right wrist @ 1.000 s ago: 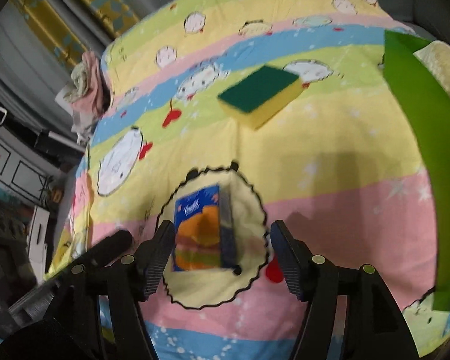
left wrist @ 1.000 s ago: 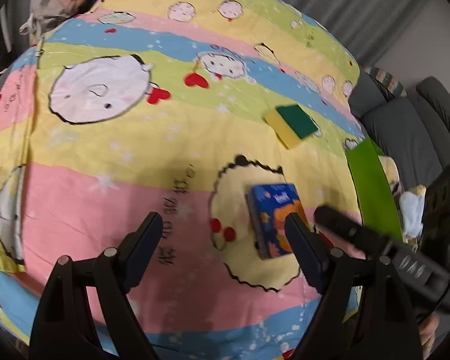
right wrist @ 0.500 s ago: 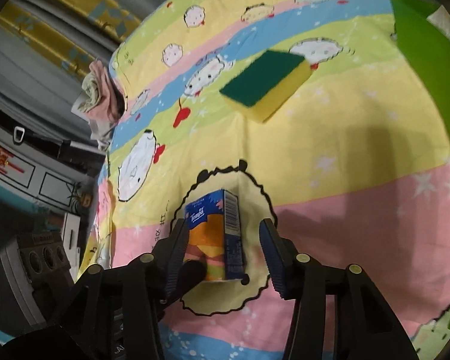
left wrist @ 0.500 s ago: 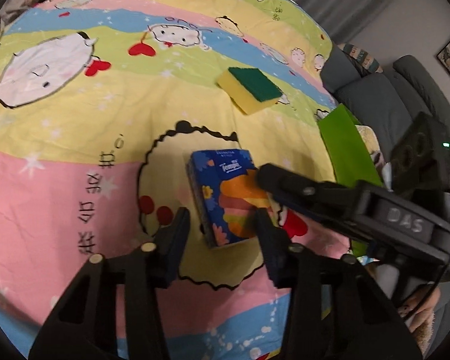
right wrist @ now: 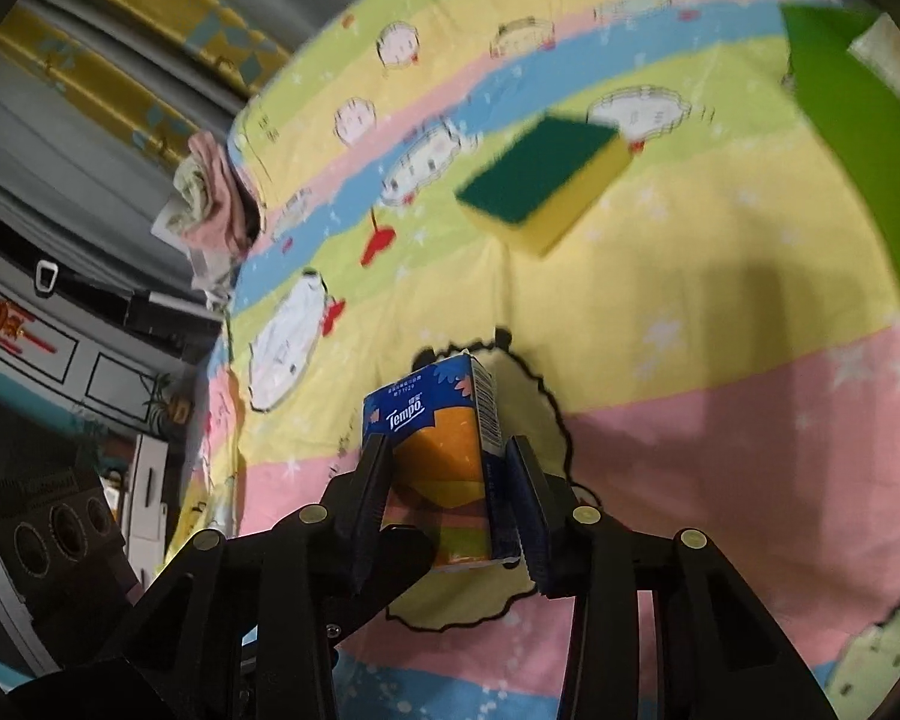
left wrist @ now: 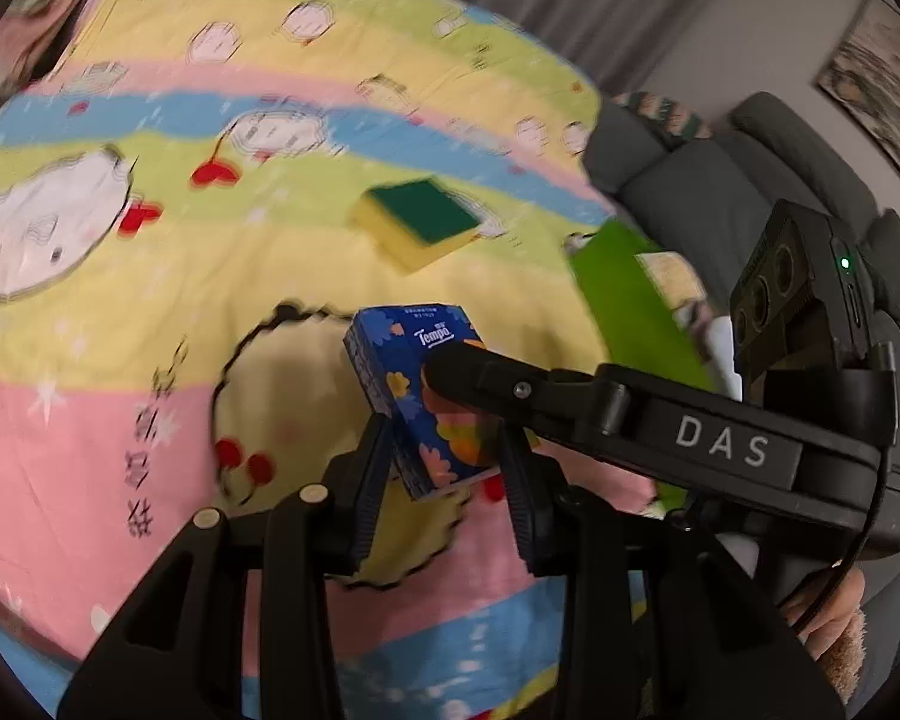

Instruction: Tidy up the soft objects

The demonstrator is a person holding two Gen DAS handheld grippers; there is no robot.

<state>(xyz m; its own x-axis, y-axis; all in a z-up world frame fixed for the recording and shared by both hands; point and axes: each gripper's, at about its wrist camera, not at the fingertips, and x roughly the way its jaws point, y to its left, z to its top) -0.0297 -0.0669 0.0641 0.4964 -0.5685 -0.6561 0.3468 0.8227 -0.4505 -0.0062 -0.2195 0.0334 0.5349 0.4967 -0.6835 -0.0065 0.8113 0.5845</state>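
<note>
1. Bedspread (left wrist: 120, 312), striped with cartoon faces: the work surface I am over, filling most of both wrist views.

2. Green bin wall (left wrist: 624, 294), at the right edge of the spread, just beyond the sponge's side. I judge it the likely place for soft things; what lies inside it is too blurred to name.

3. Pile of cloth (right wrist: 210, 192), far left corner of the spread, well apart from my claws.

4. Sponge (right wrist: 540, 180), yellow with a green top, lying flat on the far part of the spread, untouched and well beyond the pack.

5. Tissue pack (right wrist: 444, 456), blue and orange, soft-sided. It sits at the near middle, over the yellow cartoon patch, its far end tilted up. Its long axis runs away from me, along the fingers of both claws.

6. Right gripper (right wrist: 444, 498): jaws have just been closing, and now pinch the pack across its narrow width, pads on both long sides.

7. Left gripper (left wrist: 444, 450): jaws have just been closing too, and nip the near end of the same pack. The right claw's finger crosses over the pack in this view.

Both claws are on the one pack, so neither is nearer. I judge the coming move a carry to the right, toward the green bin.
</note>
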